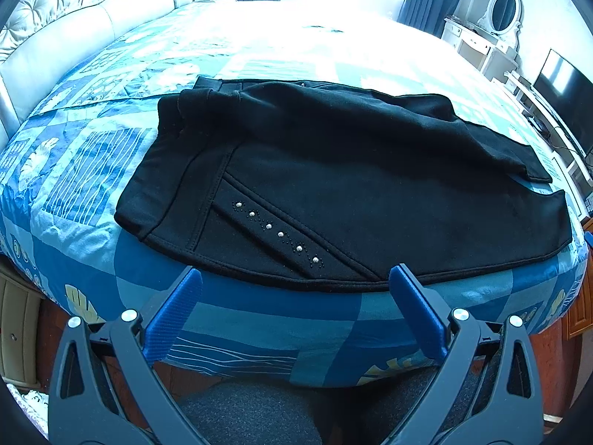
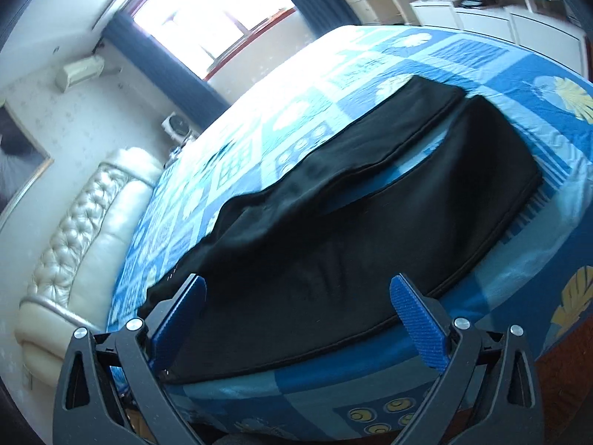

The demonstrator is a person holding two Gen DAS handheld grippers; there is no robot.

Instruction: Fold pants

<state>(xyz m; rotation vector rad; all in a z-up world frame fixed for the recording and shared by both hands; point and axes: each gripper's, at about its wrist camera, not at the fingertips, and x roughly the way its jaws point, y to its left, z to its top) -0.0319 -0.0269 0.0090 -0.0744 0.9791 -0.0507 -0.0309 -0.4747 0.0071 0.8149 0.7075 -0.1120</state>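
Black pants (image 1: 333,185) lie flat across the near side of the bed, waistband to the left, a diagonal pocket seam with silver studs (image 1: 281,235) near the front edge. The far leg lies bunched over the near one. My left gripper (image 1: 296,278) is open and empty, hovering just off the pants' near edge. In the right wrist view the pants (image 2: 352,241) stretch away, two legs parted by a strip of bedspread. My right gripper (image 2: 298,289) is open and empty, held just above the near edge of the pants.
The bed has a blue patchwork bedspread (image 1: 92,170) and a cream tufted headboard (image 1: 74,11) at left. A white dresser with oval mirror (image 1: 500,11) and a TV (image 1: 567,92) stand at right. The bed's front edge (image 1: 296,333) drops to a wooden floor.
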